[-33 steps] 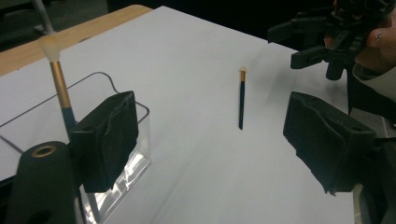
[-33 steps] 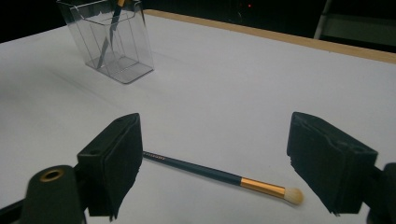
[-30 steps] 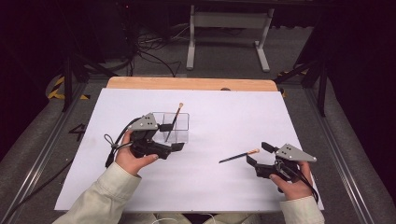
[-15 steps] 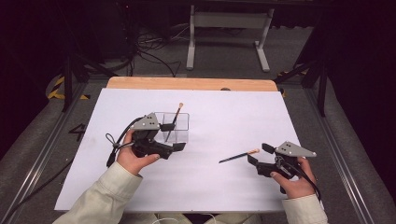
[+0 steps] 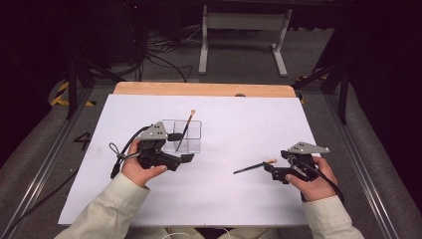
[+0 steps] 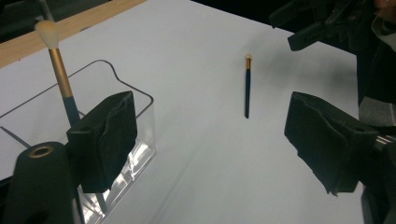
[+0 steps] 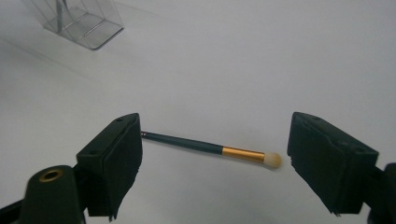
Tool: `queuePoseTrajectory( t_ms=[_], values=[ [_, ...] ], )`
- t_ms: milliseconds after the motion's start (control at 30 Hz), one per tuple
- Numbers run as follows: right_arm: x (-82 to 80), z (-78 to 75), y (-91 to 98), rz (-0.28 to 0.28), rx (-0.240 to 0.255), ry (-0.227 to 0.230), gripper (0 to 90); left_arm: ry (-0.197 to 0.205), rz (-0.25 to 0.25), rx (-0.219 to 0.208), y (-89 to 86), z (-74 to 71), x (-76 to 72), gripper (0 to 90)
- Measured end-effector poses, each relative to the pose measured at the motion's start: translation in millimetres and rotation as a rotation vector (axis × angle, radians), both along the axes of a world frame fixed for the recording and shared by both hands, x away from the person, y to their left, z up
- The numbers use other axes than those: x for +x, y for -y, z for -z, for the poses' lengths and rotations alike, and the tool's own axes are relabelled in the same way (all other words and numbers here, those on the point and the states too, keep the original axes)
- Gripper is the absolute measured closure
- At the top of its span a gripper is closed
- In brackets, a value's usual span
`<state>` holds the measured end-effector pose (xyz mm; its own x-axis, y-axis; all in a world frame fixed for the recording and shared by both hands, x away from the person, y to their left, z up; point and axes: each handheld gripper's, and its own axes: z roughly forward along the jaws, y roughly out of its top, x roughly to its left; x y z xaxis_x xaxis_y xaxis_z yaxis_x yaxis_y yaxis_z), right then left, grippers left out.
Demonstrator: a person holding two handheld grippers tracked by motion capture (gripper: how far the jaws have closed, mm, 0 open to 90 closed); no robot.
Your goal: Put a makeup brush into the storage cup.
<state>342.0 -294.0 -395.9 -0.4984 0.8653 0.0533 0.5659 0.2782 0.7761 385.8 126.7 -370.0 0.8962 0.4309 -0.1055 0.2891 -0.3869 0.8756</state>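
A clear plastic box (image 5: 191, 130) stands on the white sheet, and a gold-and-dark makeup brush (image 5: 185, 128) leans in it, bristles up. My left gripper (image 5: 187, 158) is open right at the box's near corner; in the left gripper view its left jaw overlaps the box (image 6: 116, 84) and that brush (image 6: 59, 70). A second brush (image 5: 254, 166) lies flat on the sheet. My right gripper (image 5: 269, 169) is open just beside its pale tip. In the right gripper view this brush (image 7: 205, 148) lies crosswise between the wide-apart jaws, untouched.
The white sheet (image 5: 239, 119) covers a wooden table (image 5: 199, 89), whose far edge shows. Metal rails run along both sides, and a stand with cables sits on the dark floor beyond. The right gripper (image 6: 322, 21) shows far off in the left gripper view.
The right gripper has shifted slightly beside the loose brush. The left gripper, the box and both brushes stay where they were.
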Motion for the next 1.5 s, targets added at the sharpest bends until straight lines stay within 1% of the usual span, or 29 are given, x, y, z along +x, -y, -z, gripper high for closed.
queuePoseTrajectory(
  t_ms=[67,100,167,200,233,267,300,367,467,500,533,600,667,767,967,1033,1167,1233,1300,1433,1467,1500],
  values=[
    [1.0,-1.0,-0.2,0.010,0.000,-0.008,18.9,-0.003,-0.004,-0.002,-0.9,0.5,-0.1,17.8],
    [2.4,-2.0,-0.9,0.017,-0.009,-0.015,19.0,-0.003,-0.009,0.001,-1.7,0.5,0.0,17.8],
    [4.5,-2.9,-2.3,0.031,-0.017,-0.046,21.6,-0.002,-0.014,0.002,-3.0,0.9,0.1,17.8],
    [4.5,-2.9,-2.3,0.031,-0.017,-0.046,21.6,-0.002,-0.014,0.002,-3.0,0.9,0.1,17.8],
    [6.5,-3.1,-3.9,0.036,-0.023,-0.079,22.4,-0.002,-0.014,0.007,-3.6,1.3,-0.2,17.8],
    [6.5,-3.1,-3.9,0.036,-0.023,-0.079,22.4,-0.002,-0.014,0.007,-3.6,1.3,-0.2,17.8],
    [8.1,-3.3,-5.6,0.034,-0.022,-0.105,23.2,-0.001,-0.017,0.007,-4.2,1.9,-0.6,17.8],
    [9.6,-3.9,-7.1,0.041,-0.019,-0.141,23.4,0.000,-0.019,0.010,-5.0,2.2,-0.8,17.8],
    [11.2,-4.2,-8.1,0.047,-0.030,-0.151,23.5,-0.005,-0.022,0.016,-7.4,4.2,-0.8,17.8],
    [11.3,-4.4,-8.9,0.059,-0.027,-0.167,24.5,-0.009,-0.022,0.019,-7.9,5.6,-1.0,17.8],
    [11.6,-5.0,-9.7,0.072,-0.019,-0.200,24.7,-0.012,-0.026,0.024,-8.6,6.6,-1.3,17.8],
    [12.6,-6.0,-10.9,0.082,-0.030,-0.220,23.5,-0.012,-0.028,0.026,-9.7,8.4,-1.1,17.5],
    [14.0,-7.2,-12.1,0.087,-0.048,-0.230,23.4,-0.011,-0.033,0.030,-11.6,9.2,-1.6,17.2],
    [16.0,-9.7,-13.9,0.084,-0.060,-0.236,21.5,-0.011,-0.035,0.029,-15.3,10.3,-2.7,17.0],
    [19.5,-13.0,-17.0,0.079,-0.078,-0.255,21.5,-0.019,-0.047,0.037,-23.1,15.2,-4.6,16.9],
    [20.7,-13.3,-18.3,0.078,-0.085,-0.267,21.7,-0.015,-0.052,0.041,-25.5,15.4,-4.7,16.4],
    [23.0,-13.8,-21.3,0.091,-0.073,-0.306,21.7,-0.009,-0.057,0.038,-28.7,15.6,-7.1,16.2],
    [24.5,-13.8,-23.0,0.109,-0.057,-0.340,21.6,-0.007,-0.063,0.041,-30.3,16.9,-8.1,16.2],
    [26.9,-13.4,-25.2,0.131,-0.042,-0.380,21.7,-0.019,-0.076,0.044,-33.7,18.6,-10.6,16.2],
    [30.9,-13.8,-29.5,0.157,-0.041,-0.428,23.0,-0.022,-0.085,0.050,-39.6,21.6,-13.7,16.2],
    [30.9,-13.8,-29.5,0.157,-0.041,-0.428,23.0,-0.022,-0.087,0.054,-41.8,22.7,-14.6,16.2],
    [32.9,-14.0,-30.9,0.172,-0.039,-0.449,23.1,-0.026,-0.093,0.055,-44.0,23.7,-16.1,16.2]
  ],
)
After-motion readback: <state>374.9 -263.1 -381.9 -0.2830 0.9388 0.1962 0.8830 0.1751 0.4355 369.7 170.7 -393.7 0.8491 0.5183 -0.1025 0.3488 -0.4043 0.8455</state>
